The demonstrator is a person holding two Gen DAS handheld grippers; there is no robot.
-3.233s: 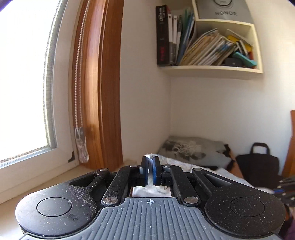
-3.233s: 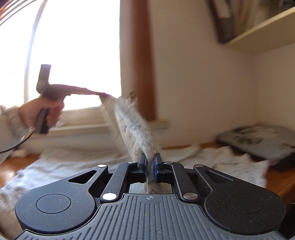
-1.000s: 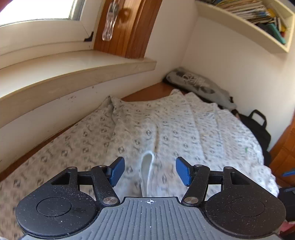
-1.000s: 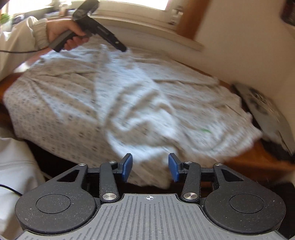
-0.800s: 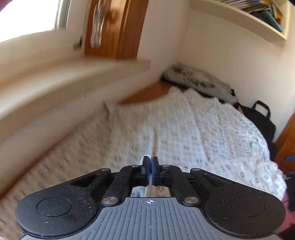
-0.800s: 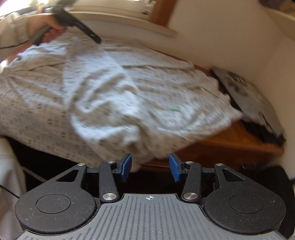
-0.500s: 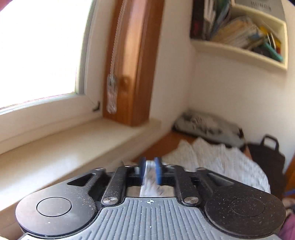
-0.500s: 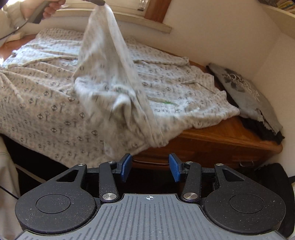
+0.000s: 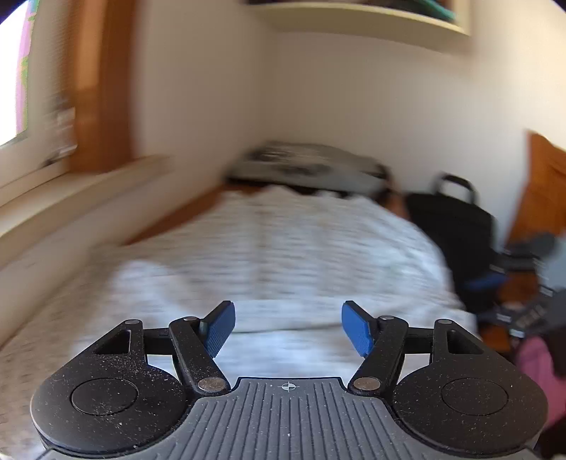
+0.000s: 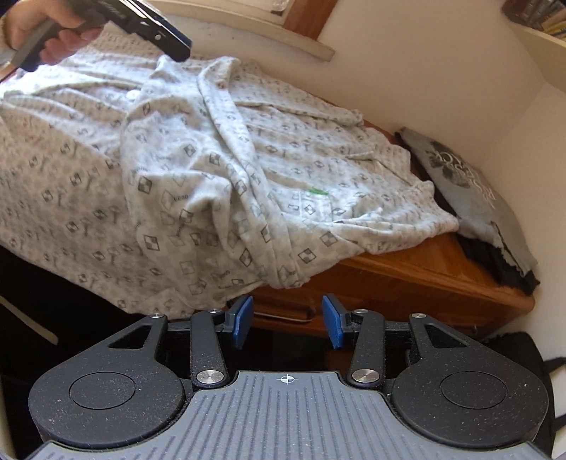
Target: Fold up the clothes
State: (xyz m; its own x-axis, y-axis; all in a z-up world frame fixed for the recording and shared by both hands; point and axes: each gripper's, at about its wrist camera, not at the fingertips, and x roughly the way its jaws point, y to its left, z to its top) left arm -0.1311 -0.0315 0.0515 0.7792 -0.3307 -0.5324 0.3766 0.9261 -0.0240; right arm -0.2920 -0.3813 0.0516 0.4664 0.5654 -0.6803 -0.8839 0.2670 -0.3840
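2 garments lie on our wooden tabletop [image 10: 406, 279], which fills a corner of pale walls under a window sill [image 10: 254, 21]. We see the patterned robe [image 10: 219, 170] spread over most of the top, its near edge hanging over the front, with 1 long fold bunched down the middle. At the far right end, against the wall, sits the folded grey T-shirt [image 10: 470, 187] on something dark. A black bag [image 9: 456, 219] stands beyond that end of the table, and a shelf [image 9: 353, 17] runs high on the wall.

Half a second ago our left gripper [image 9: 288, 327] was raised with a strip of the robe pinched between its blue pads, and the cloth rose in a peak. Now that cloth has dropped back onto the robe as a rumpled ridge, and the left jaws are opening, wide apart, with nothing between them. Our right gripper [image 10: 288, 320] has barely shifted; its jaws stand partly apart as before, holding nothing, just short of the table's front edge and the robe's hanging hem.

Only the right wrist view is sharp: it shows the robe's diamond print, a small green mark [image 10: 318, 191], the T-shirt's printed design, and the hand [image 10: 46, 32] gripping the left tool's handle above the robe's far left part. The left wrist view is smeared by motion, so the robe [image 9: 283, 254] reads as a pale blur, but it alone shows the bag and the window frame [image 9: 102, 85].
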